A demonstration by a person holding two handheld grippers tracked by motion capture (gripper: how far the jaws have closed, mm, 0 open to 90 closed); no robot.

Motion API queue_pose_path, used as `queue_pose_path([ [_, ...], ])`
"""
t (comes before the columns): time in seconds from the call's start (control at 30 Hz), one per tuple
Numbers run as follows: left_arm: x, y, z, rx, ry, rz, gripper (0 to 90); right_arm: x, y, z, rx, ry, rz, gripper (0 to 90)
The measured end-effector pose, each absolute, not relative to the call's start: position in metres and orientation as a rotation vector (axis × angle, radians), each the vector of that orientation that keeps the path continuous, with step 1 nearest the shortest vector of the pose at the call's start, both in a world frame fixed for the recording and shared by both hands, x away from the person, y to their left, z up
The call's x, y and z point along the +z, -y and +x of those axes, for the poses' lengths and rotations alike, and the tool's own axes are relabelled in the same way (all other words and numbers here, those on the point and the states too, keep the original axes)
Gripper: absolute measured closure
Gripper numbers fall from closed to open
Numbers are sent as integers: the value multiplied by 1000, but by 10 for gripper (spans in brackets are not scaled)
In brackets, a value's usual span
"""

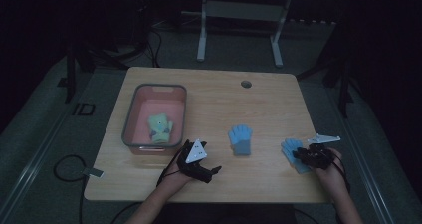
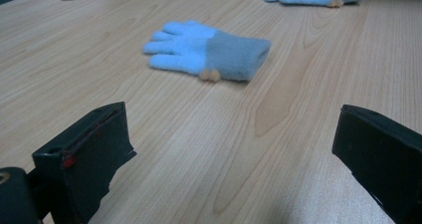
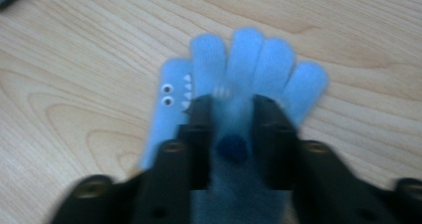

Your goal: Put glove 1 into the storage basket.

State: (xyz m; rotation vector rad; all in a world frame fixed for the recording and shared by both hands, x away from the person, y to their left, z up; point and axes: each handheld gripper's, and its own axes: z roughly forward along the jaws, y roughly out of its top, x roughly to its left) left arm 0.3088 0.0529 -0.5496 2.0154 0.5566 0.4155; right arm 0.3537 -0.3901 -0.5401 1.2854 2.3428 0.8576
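Note:
Two light blue gloves lie on the wooden table. One glove with a grey cuff rests flat near the middle, fingers pointing away from me. My left gripper sits low on the table short of it, jaws wide open with nothing between them. The other blue glove, with small eyes and teeth on its thumb side, lies at the right. My right gripper is down on it, its jaws close together and pinching the fabric of the palm.
A grey-rimmed pink bin stands at the left of the table with a yellow-green glove in it. A round cable hole is near the far edge. A desk frame stands on the floor beyond.

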Motion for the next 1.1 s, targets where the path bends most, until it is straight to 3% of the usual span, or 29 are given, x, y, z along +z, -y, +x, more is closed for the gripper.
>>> queue_pose_path([
  [0.03,-550,-53,309,415,-555,2016,15,-540,389,353,852,-2335,1287,793],
  [0.17,-549,-52,309,416,-556,2013,15,-539,382,352,814,-2314,1318,845],
  [0.4,-549,-53,309,421,-557,2010,15,-528,373,353,829,-2225,1412,858],
  [0.73,-548,-54,309,424,-560,2005,15,-483,347,365,863,-2008,1520,860],
  [1.1,-548,-54,309,424,-565,2003,15,-493,334,379,875,-1967,1583,857],
])
